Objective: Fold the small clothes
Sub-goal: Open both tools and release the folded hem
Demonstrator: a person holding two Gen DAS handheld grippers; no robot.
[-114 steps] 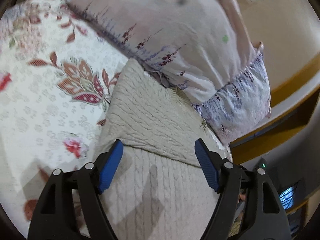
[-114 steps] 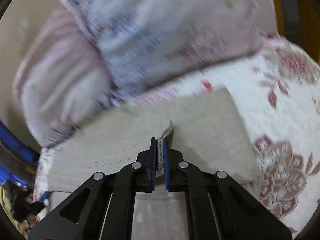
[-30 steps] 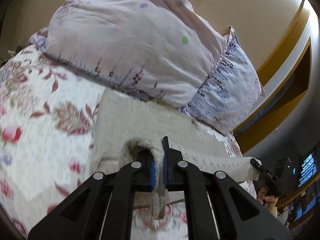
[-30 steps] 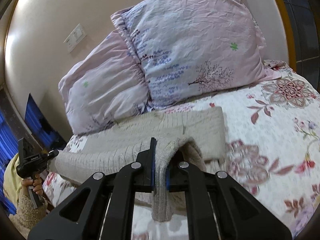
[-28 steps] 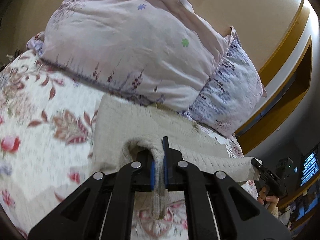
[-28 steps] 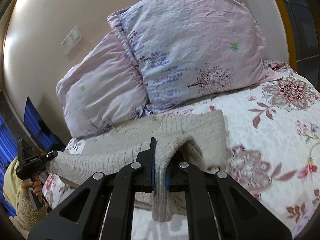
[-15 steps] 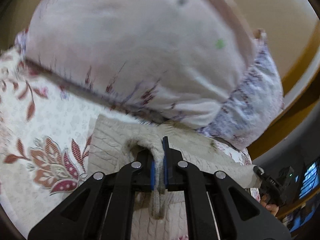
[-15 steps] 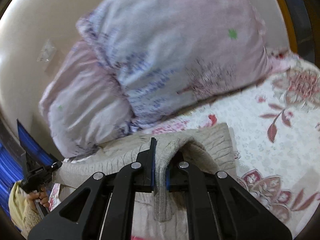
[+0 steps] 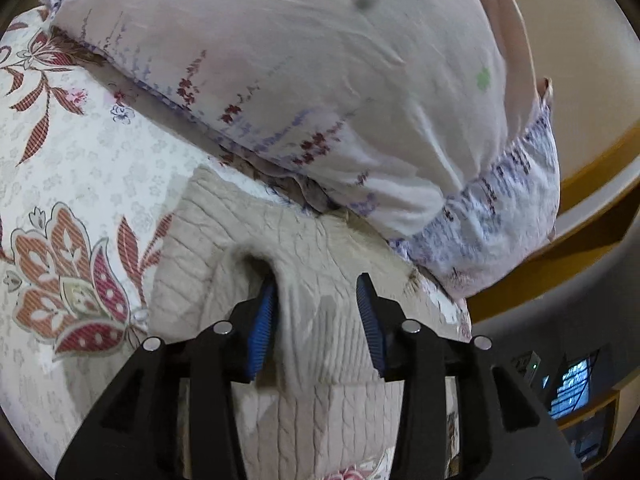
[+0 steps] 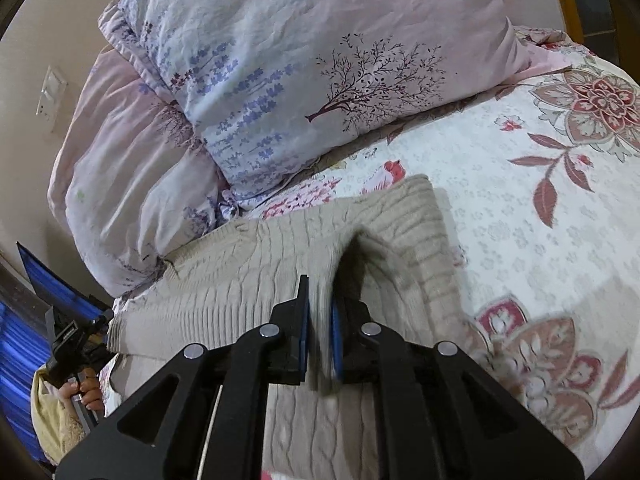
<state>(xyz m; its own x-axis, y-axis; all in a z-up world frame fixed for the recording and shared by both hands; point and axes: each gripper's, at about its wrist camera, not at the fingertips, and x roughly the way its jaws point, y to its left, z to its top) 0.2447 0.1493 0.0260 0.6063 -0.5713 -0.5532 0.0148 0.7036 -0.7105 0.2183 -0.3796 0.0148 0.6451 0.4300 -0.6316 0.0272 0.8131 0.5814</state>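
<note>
Your left tongs (image 9: 316, 320) stand with the blue pads (image 9: 262, 326) apart. A raised ridge of the beige cable-knit sweater (image 9: 304, 264) lies between them, touching the left pad only; the right pad is clear of the fabric. Nothing is clamped on this side.

Your right tongs (image 10: 319, 332) are nearly together and clamped on a pinched fold of the same sweater (image 10: 256, 280). The fold rises from the garment's surface and passes down between the pads. The fabric at the pinch is blurred.

The sweater lies on the bed (image 10: 520, 216), spread across the floral bedspread (image 9: 72, 184). In the left wrist view, an upper layer of the knit ends in a hem across the frame just below the pads, and a lower layer shows beneath it. The sweater's far edge sits just beside the pillows, partly tucked under the nearer one.

Two pillows lean against the wall at the head of the bed: a pale pink pillow (image 10: 132, 160) and a pillow with purple sprigs and a tree print (image 10: 320, 72). A wall switch (image 10: 50, 94) is mounted beside the pink pillow.

At the left edge of the right wrist view, your left hand (image 10: 86, 386) grips the handle of its device near the sweater's end.
</note>
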